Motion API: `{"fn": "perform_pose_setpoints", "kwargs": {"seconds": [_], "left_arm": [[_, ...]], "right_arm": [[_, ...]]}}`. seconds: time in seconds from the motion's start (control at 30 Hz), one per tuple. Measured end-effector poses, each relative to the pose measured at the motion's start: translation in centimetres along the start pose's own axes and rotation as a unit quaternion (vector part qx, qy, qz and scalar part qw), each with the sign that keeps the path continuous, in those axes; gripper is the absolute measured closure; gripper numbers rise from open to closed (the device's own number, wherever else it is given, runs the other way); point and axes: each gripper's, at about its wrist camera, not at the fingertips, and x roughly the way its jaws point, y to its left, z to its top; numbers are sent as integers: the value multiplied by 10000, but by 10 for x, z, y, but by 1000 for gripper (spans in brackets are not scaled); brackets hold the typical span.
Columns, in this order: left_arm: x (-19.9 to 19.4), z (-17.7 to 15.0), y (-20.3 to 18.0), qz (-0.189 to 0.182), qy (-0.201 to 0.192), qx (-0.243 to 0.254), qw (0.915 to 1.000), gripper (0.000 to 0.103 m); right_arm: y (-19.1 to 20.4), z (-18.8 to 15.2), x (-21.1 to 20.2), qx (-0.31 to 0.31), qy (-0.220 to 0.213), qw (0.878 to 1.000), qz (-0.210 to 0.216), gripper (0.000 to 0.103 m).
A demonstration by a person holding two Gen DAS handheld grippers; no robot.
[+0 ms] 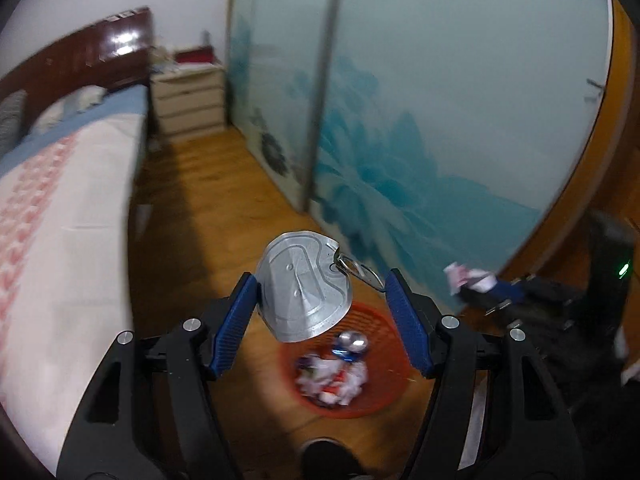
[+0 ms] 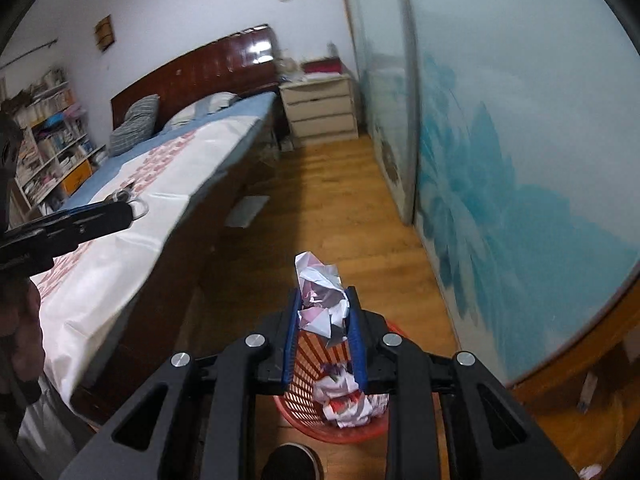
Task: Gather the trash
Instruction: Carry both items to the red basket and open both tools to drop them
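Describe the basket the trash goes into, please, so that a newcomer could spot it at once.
Find the strip of wooden floor between the bed and the frosted blue-flowered sliding doors. On it stands a round orange-red lattice basket, the only container there, holding crumpled paper and a dented can.

We see a dull, embossed metal can lid [image 1: 305, 288], crumpled paper [image 2: 324, 300], a perforated red plastic basket [image 1: 384, 368] — and glossy wood on floor [image 1: 224, 200] and headboard [image 2: 208, 68].

Black gripper [image 1: 322, 312] arms, blue jaws (silver screws).
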Motion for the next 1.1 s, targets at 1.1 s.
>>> {"fn": "perform_pose_setpoints", "kwargs": {"seconds": [1.1], "left_arm": [[140,-40,-9,379,1529,-294,9871,33]], "right_arm": [[-67,-18,174,2094,1602,9646,89,47]]}}
